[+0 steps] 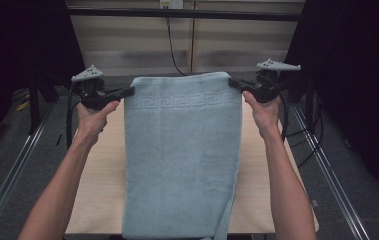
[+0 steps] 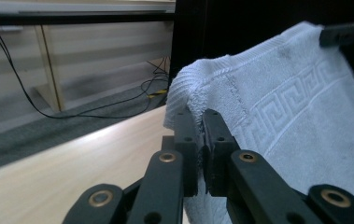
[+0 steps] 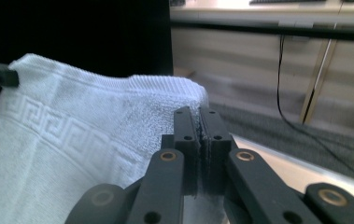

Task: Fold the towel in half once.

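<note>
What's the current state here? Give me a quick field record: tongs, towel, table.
left tongs: shut on the towel's far left corner
right tongs: shut on the towel's far right corner
towel: light blue, key-pattern band near the far edge, far edge lifted and stretched between the tongs, near end hanging over the table's near edge
table: light wood, under the towel
</note>
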`<action>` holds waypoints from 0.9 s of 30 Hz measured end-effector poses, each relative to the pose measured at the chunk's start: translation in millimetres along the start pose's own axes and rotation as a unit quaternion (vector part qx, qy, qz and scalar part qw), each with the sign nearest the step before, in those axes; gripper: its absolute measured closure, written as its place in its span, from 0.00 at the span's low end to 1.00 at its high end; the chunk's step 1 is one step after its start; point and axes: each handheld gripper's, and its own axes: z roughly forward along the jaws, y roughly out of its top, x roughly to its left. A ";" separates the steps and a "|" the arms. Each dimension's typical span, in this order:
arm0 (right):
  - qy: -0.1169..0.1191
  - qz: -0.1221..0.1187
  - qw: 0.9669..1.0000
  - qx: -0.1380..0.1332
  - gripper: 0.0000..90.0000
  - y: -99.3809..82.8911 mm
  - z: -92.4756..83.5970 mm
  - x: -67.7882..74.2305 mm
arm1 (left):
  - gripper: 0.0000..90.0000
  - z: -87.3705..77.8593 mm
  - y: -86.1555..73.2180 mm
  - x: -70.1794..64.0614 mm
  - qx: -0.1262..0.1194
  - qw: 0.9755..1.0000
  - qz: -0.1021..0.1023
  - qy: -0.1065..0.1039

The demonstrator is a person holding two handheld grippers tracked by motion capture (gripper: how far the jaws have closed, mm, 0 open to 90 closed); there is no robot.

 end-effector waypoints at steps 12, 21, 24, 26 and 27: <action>0.030 -0.004 0.999 -0.016 0.97 -24.6 -28.9 20.9 | 0.96 -16.9 -31.5 -19.0 -0.001 0.999 0.007 -0.034; 0.082 -0.001 0.997 0.005 0.97 -82.1 -70.2 51.2 | 0.96 -40.8 -81.9 -39.5 0.020 0.998 0.006 -0.065; 0.090 -0.003 0.996 0.026 0.97 -102.1 -82.2 64.5 | 0.96 -52.5 -102.9 -49.2 0.023 0.996 -0.008 -0.084; 0.101 -0.002 0.994 0.032 0.97 -113.3 -92.1 73.3 | 0.96 -58.5 -114.0 -57.4 0.033 0.995 -0.008 -0.089; 0.107 0.000 0.994 0.034 0.97 -118.9 -96.8 77.5 | 0.96 -62.6 -122.1 -64.1 0.037 0.994 -0.001 -0.101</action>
